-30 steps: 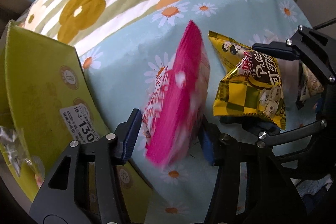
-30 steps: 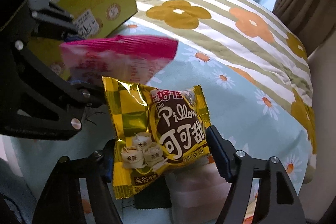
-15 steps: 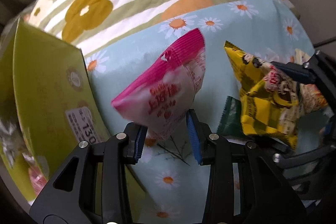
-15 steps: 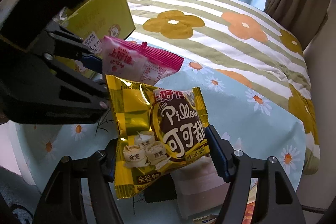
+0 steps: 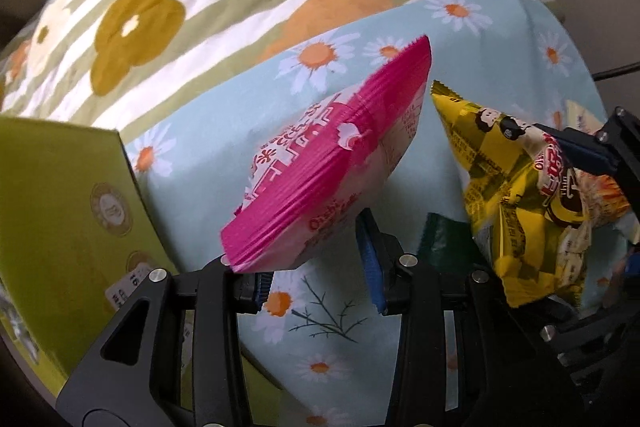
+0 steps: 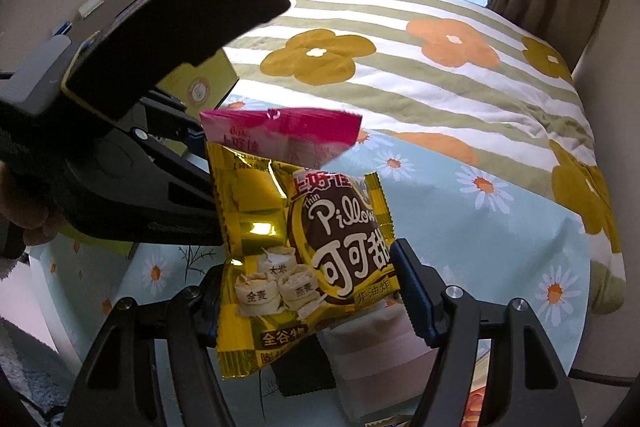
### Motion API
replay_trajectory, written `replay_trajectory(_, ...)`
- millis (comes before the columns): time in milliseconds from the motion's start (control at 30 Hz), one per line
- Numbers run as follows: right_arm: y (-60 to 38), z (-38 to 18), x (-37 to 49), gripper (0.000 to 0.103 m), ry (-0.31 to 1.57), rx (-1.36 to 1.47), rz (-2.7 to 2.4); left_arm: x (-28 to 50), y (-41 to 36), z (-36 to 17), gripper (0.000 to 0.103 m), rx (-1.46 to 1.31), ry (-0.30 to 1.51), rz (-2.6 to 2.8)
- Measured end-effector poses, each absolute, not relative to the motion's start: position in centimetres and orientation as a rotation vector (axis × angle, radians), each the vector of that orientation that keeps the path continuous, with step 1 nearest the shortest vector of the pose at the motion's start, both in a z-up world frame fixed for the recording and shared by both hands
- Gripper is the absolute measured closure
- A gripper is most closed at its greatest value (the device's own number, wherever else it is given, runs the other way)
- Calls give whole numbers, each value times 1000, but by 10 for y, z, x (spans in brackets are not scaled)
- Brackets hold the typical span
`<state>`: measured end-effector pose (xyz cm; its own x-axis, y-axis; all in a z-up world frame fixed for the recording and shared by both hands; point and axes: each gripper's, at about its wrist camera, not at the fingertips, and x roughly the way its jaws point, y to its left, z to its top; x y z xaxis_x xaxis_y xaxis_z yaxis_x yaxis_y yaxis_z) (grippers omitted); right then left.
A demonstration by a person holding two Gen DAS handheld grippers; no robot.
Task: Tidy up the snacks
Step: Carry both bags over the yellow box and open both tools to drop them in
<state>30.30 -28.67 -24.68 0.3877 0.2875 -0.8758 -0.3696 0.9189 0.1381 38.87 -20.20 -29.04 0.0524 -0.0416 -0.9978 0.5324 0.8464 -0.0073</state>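
Left gripper (image 5: 318, 279): jaws clamped on the lower edge of a crinkled pink-and-white foil snack packet (image 5: 332, 171), which tilts up ahead of them. Right gripper (image 6: 308, 291): jaws clamped across a glossy yellow foil "Pillow" snack bag (image 6: 308, 251), held upright. Yellow-green cardboard box (image 5: 60, 219): left of the left jaws. Light-blue daisy-print cloth (image 5: 224, 131): beneath both.

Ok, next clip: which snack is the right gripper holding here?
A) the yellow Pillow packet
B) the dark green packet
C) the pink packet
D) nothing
A: in the right wrist view the yellow Pillow packet sits clamped between the right gripper fingers, while the pink packet is held by the left gripper.
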Motion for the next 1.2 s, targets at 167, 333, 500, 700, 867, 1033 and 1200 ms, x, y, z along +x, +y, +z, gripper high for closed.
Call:
replay_trajectory(167,-291,-242,303,38,1087,-52,411,389,-208,-282,49,490,1439,-492)
replay_trajectory(333,-296,-242,302,41,1087,-43,406,399,-211,-280,15,530,1395,-496)
replay_trajectory(500,-303,-238,298,41,1077,-32,388,405,-219,-286,15,562,1395,-534)
replay_trajectory(700,-310,-235,294,41,1069,-21,378,409,-229,-293,16,603,1411,-559)
replay_trajectory(867,-312,-232,292,41,1063,-12,379,403,-238,-300,40,658,1416,-578)
replay_trajectory(1033,-311,-232,291,41,1058,-12,377,401,-238,-304,56,694,1405,-555)
replay_trajectory(1200,-312,-229,290,41,1049,-14,368,398,-235,-294,57,660,1381,-559)
